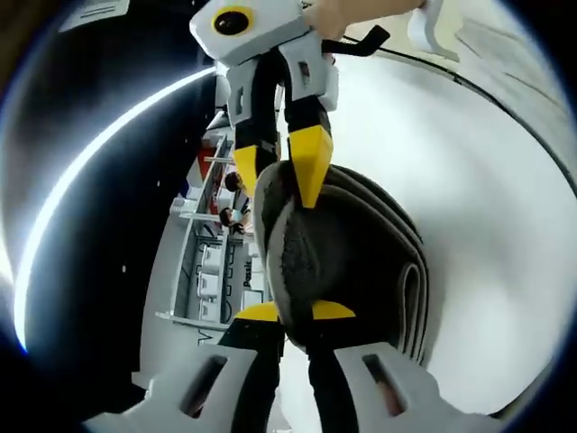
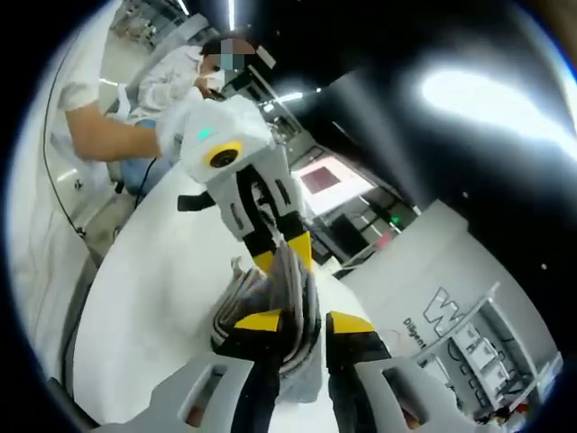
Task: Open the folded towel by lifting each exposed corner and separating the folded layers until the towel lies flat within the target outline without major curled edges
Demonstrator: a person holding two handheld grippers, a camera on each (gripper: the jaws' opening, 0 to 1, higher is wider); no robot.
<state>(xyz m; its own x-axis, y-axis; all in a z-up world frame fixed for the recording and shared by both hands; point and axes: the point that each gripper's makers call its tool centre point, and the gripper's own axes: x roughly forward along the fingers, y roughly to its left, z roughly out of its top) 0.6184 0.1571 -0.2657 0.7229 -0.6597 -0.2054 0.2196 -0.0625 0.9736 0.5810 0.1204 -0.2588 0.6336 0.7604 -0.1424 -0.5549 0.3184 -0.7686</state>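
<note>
A dark grey folded towel (image 1: 361, 253) hangs bunched in the air above the white table (image 1: 487, 225), its layered edges showing as ridges. In the left gripper view, my left gripper (image 1: 296, 311) is shut on the towel's near edge. My right gripper (image 1: 279, 171) reaches in from the top and pinches the same towel with its yellow tips. In the right gripper view, my right gripper (image 2: 302, 322) is shut on the towel (image 2: 243, 302), and the left gripper (image 2: 282, 254) clamps it from the far side, just beyond.
The white table (image 2: 162, 271) spreads out below the towel. A person in white (image 2: 171, 86) holds the left gripper from the far left. Shelving and racks (image 1: 212, 271) stand beyond the table edge, under a dark ceiling with light strips.
</note>
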